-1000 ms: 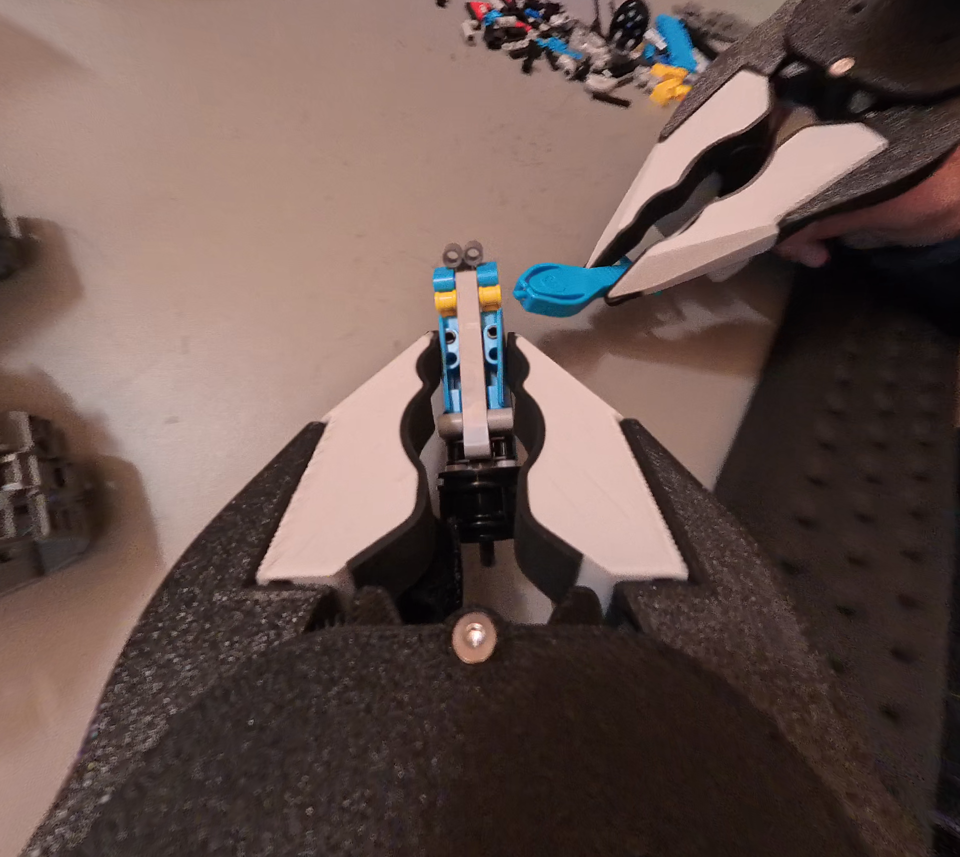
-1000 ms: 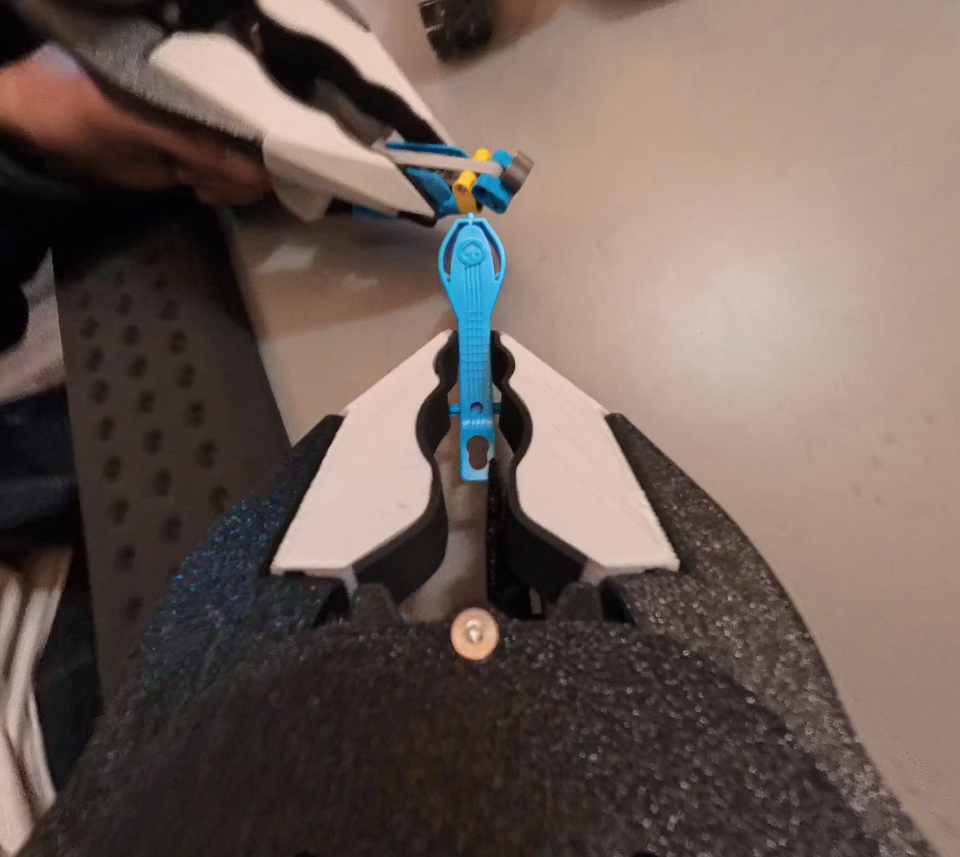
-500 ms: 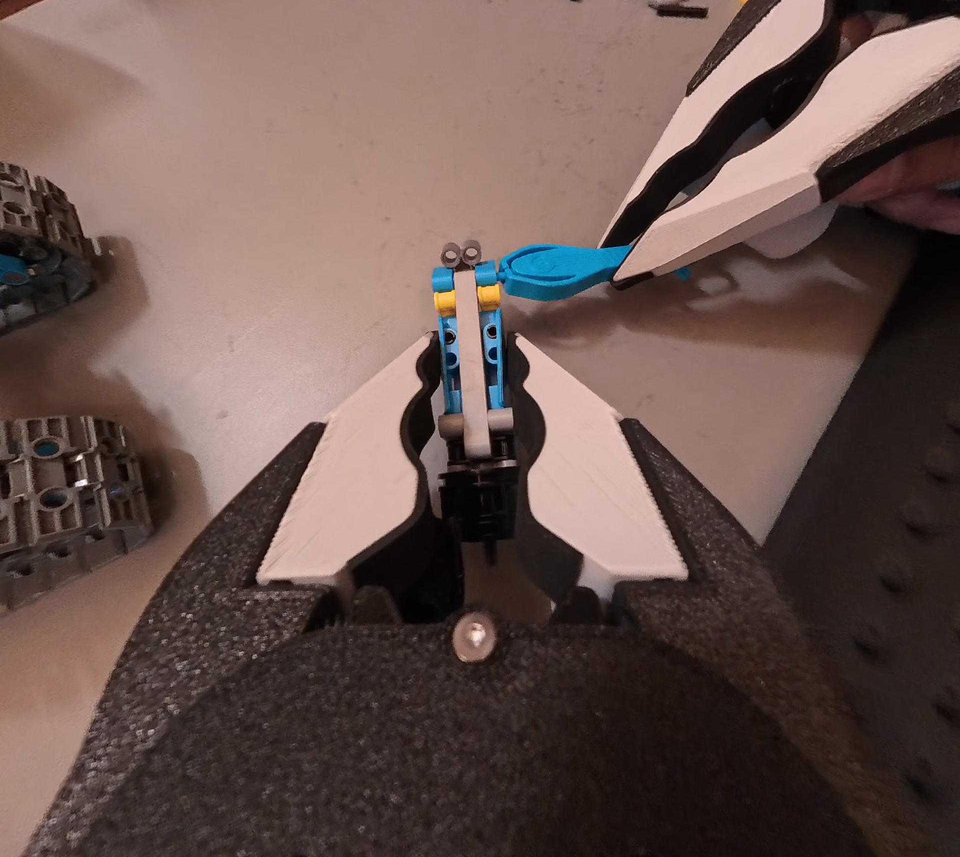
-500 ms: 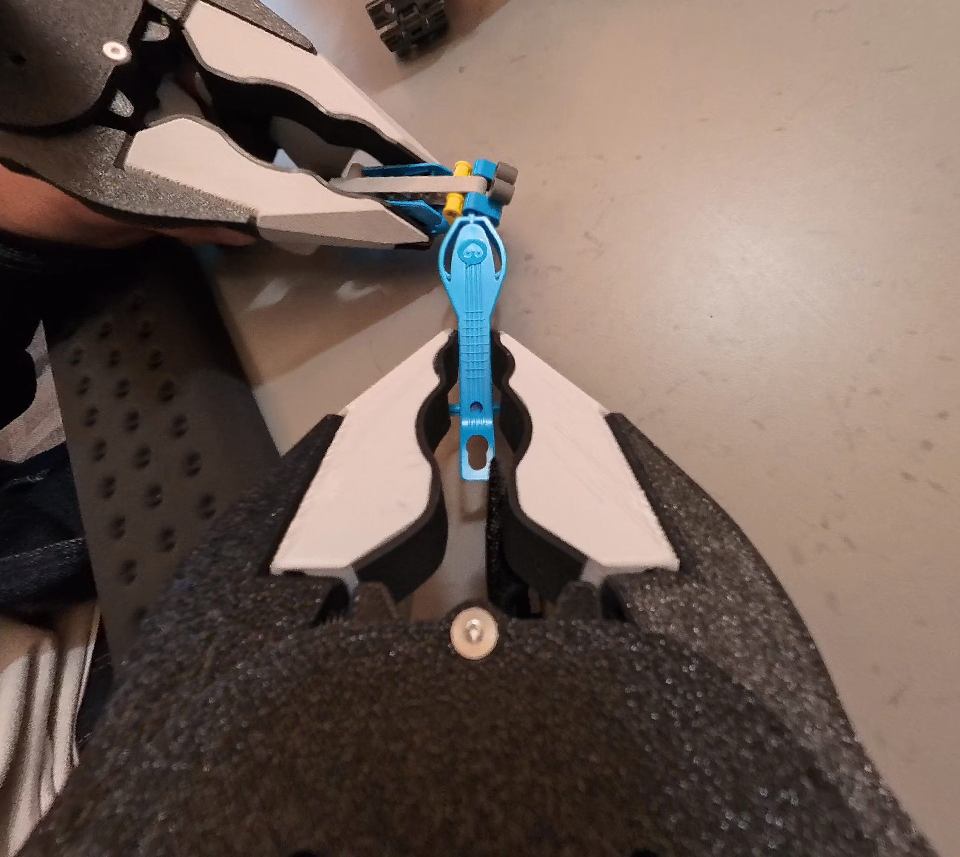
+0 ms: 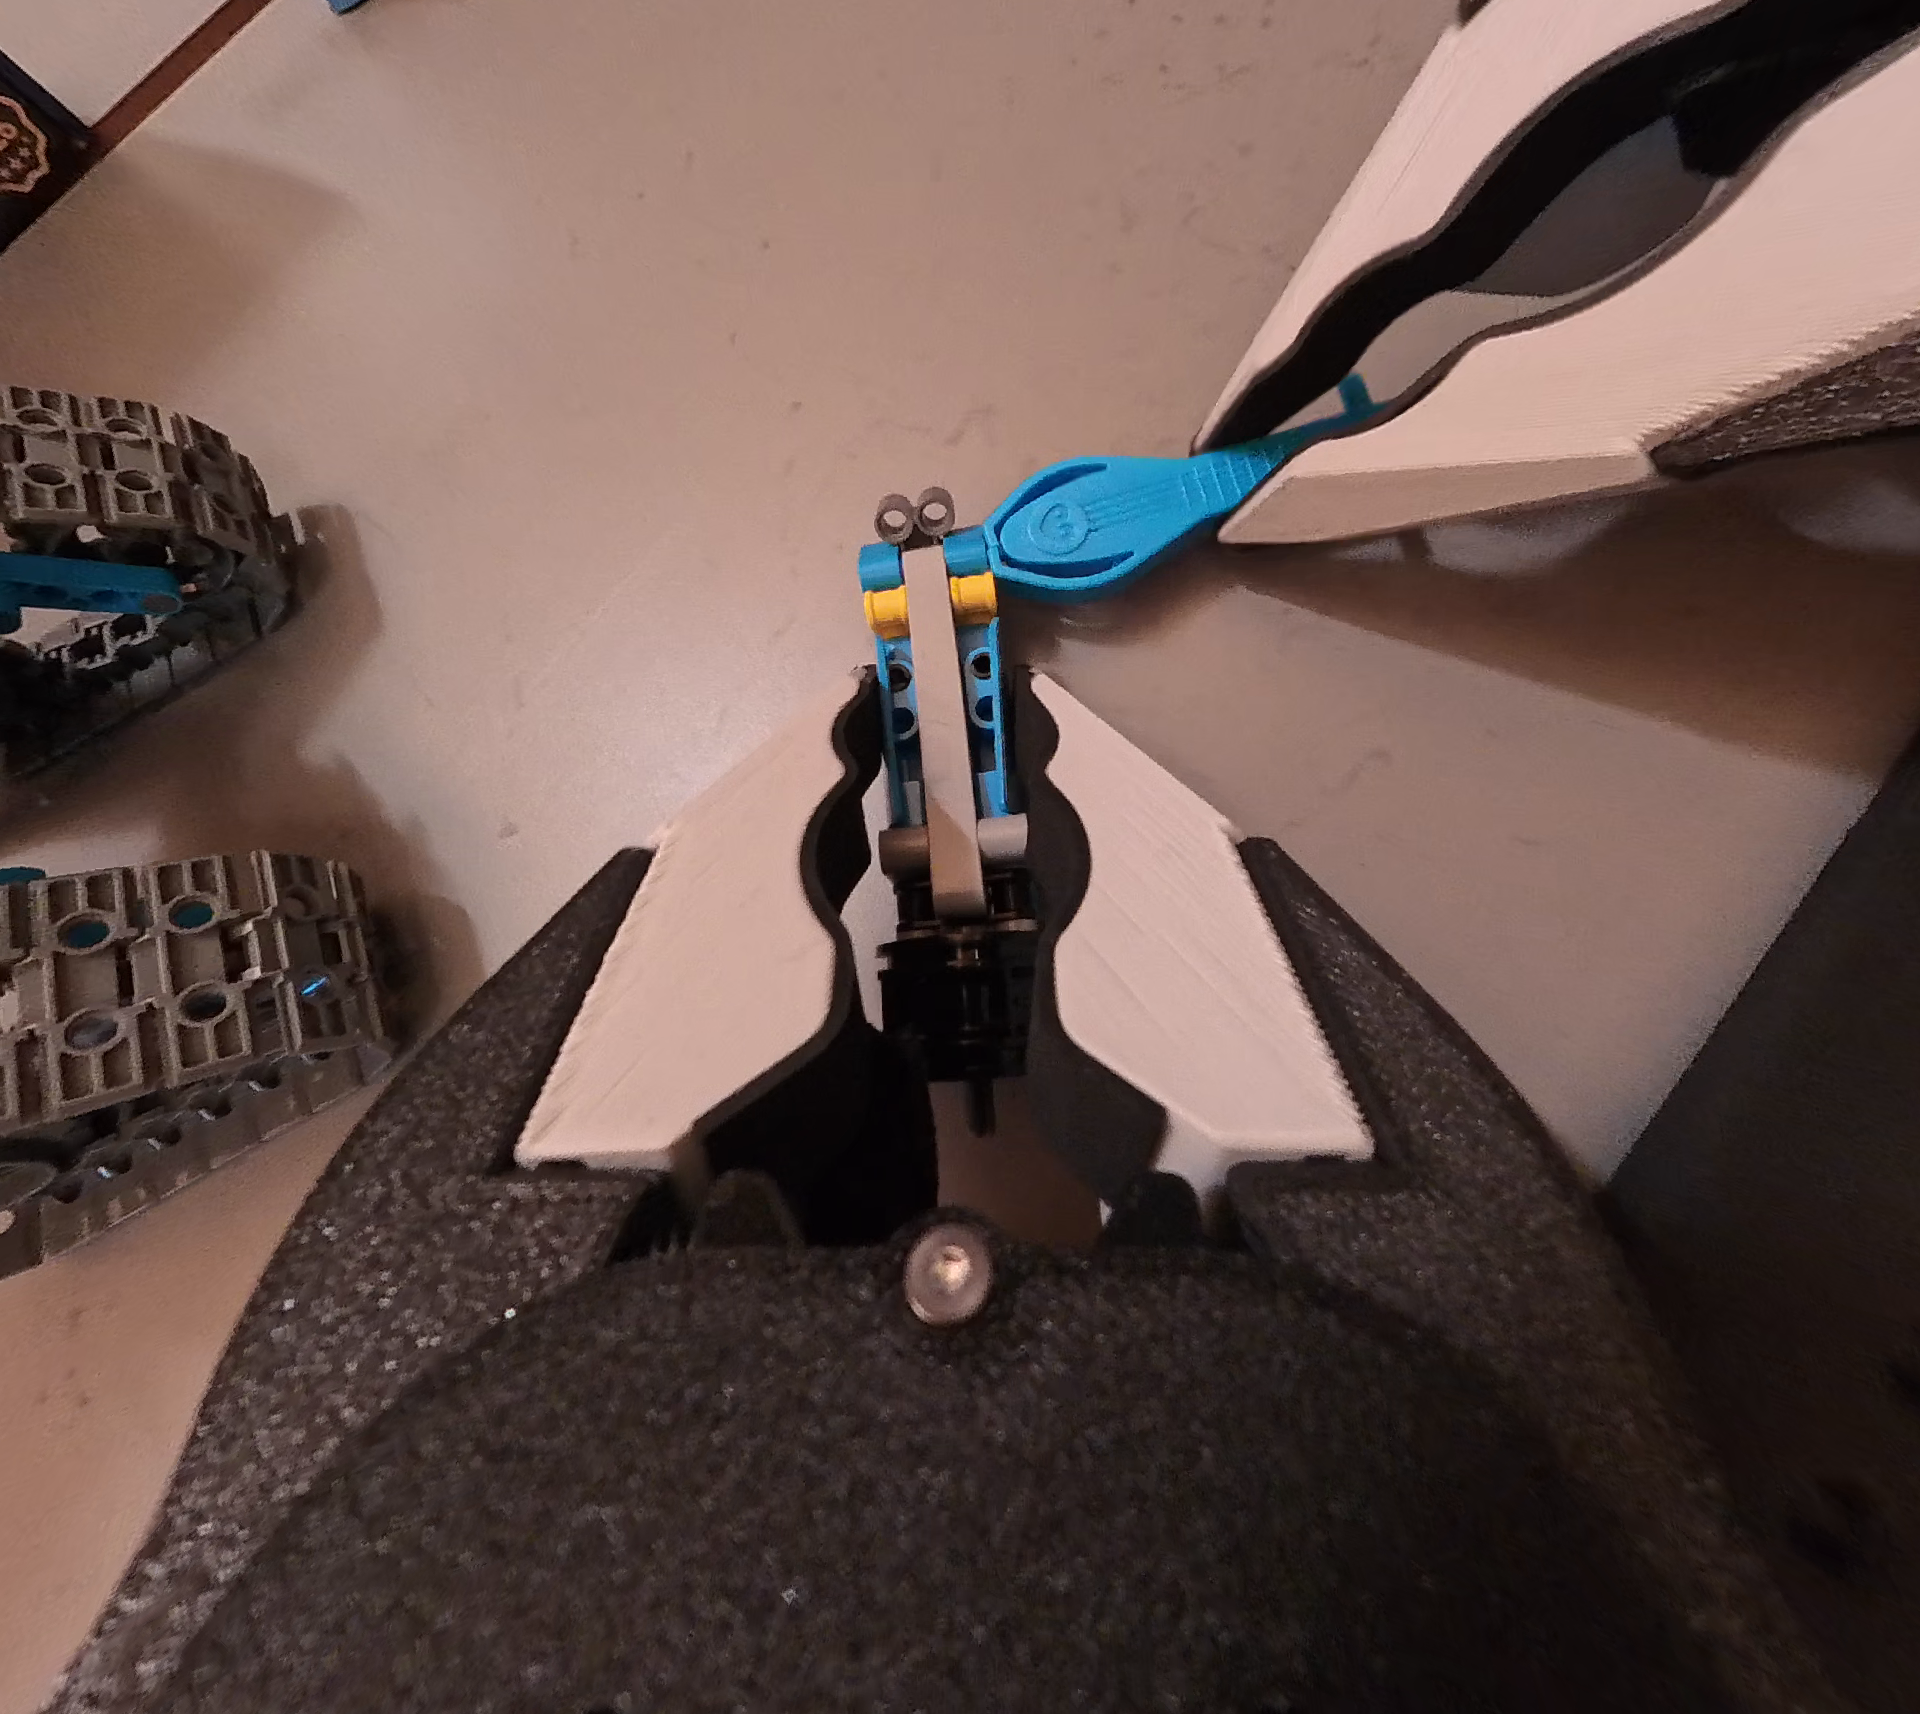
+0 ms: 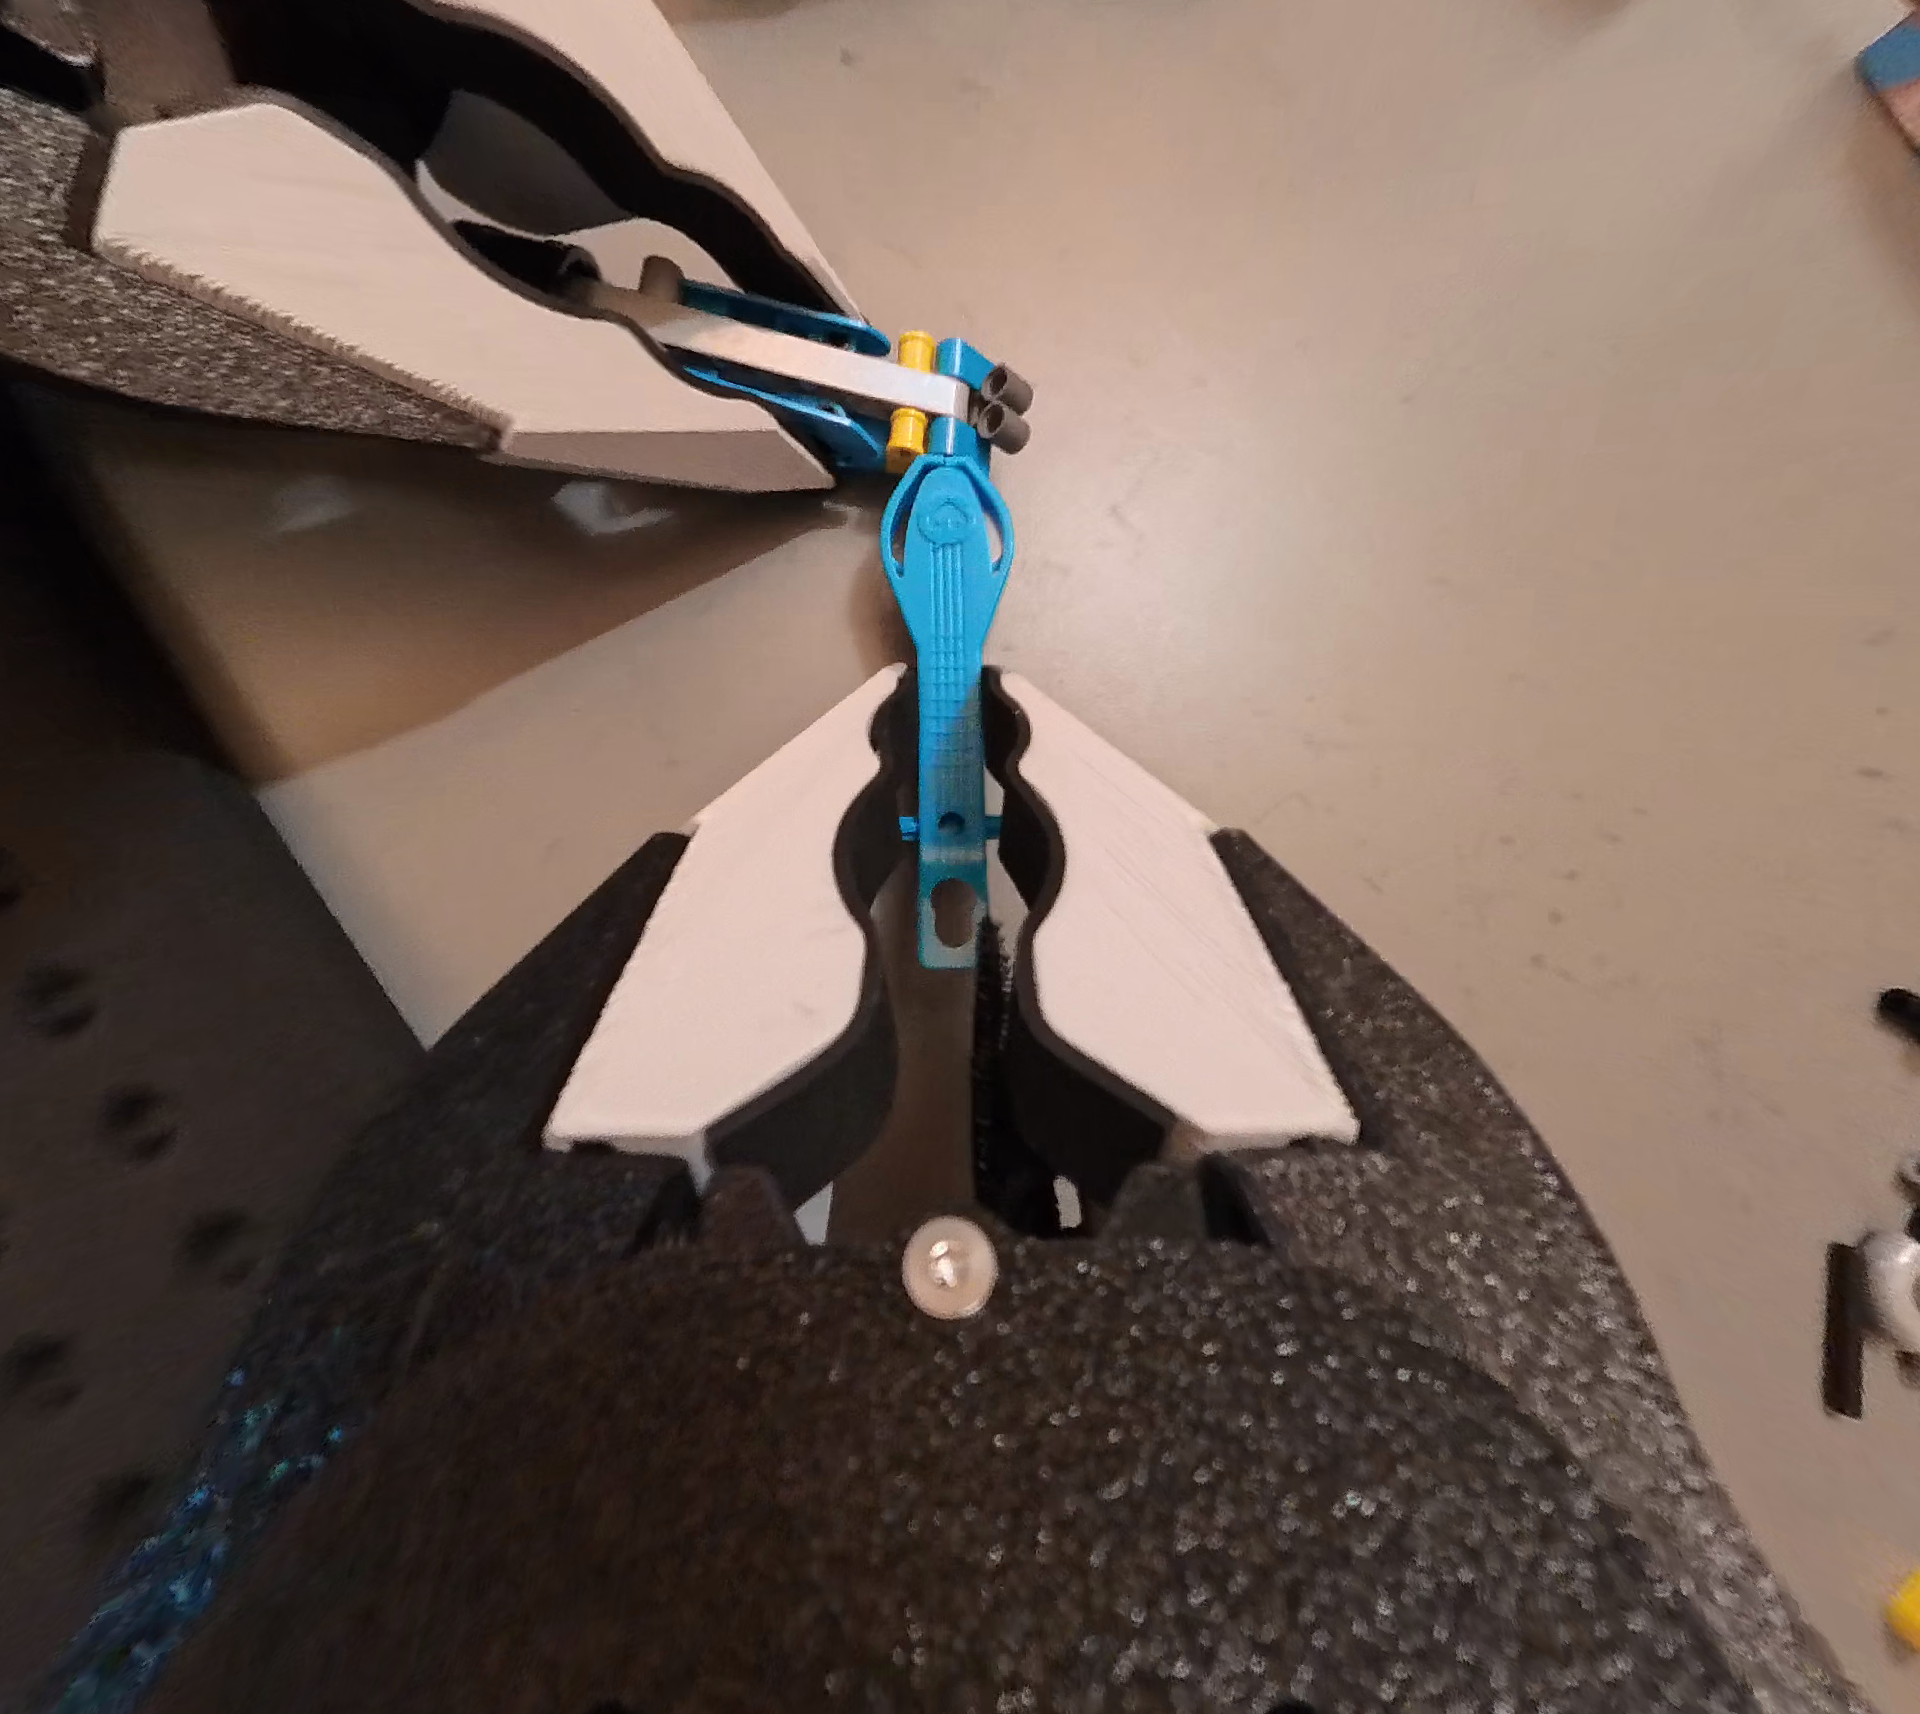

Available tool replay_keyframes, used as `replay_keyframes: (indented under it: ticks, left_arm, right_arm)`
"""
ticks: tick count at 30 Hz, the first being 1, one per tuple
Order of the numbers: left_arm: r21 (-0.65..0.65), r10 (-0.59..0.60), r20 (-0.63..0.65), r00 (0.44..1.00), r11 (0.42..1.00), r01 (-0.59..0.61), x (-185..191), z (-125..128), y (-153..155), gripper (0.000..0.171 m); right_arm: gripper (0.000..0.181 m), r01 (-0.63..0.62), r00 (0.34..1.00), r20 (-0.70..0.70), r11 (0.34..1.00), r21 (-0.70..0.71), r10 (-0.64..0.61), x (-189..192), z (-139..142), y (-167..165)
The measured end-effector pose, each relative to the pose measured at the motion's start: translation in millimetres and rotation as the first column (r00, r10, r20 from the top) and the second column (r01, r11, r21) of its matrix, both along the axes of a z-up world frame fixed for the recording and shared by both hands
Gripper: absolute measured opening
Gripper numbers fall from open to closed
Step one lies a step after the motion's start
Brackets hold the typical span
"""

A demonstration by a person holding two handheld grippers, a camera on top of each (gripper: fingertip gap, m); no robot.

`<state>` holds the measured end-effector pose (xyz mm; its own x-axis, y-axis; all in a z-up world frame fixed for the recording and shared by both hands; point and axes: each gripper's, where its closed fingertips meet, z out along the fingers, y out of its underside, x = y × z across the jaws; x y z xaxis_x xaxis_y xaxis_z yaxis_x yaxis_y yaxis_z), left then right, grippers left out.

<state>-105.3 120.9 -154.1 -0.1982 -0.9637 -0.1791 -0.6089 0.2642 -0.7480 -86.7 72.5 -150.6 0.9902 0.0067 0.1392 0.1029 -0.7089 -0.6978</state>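
Left wrist view: left gripper (image 5: 940, 688) jaws are clamped on a small brick assembly (image 5: 938, 698) of blue beams, a grey beam and yellow pins, held above the beige worktop (image 5: 623, 314). Right gripper (image 6: 940, 677) jaws grip a blue separator tool (image 6: 948, 625); its forked head touches the assembly's blue end. Two grey tracked modules (image 5: 156, 989) lie left.

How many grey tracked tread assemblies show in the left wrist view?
2, both at the left edge on the beige table: one grey tracked tread assembly higher up, with a blue beam, and another below it. Both are cut off by the frame; more may lie outside.
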Motion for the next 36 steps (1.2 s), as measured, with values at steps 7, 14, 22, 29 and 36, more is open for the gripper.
replay_keyframes:
  ticks: [7,14,22,29,36]
  left_arm:
    - [-0.024,0.004,-0.029,1.000,1.000,-0.004,0.5,-4.5,1.1,0.023]
    - [-0.017,-0.003,-0.024,1.000,1.000,0.002,0.1,-3.8,0.7,0.023]
    - [-0.005,-0.020,-0.023,1.000,1.000,0.020,-1.0,-4.0,-1.8,0.023]
    - [-0.012,-0.021,-0.024,0.999,1.000,0.020,-1.3,-4.1,-1.8,0.023]
    - [-0.036,0.064,-0.033,0.997,0.997,-0.065,-0.6,-4.9,13.8,0.024]
  right_arm:
    - [0.015,-0.015,0.962,-0.272,1.000,-0.004,0.014,-5.1,-10.2,0.7]
    - [0.043,-0.047,0.967,-0.253,0.999,-0.006,0.044,-8.7,-9.5,13.8]
    - [0.026,-0.062,0.985,-0.161,0.997,-0.055,0.053,-7.2,-11.9,30.9]
    - [0.024,-0.069,0.992,-0.110,0.997,-0.026,0.065,-8.1,-11.1,31.0]
    - [0.024,-0.079,0.984,-0.159,0.997,-0.004,0.077,-12.2,-8.2,28.2]
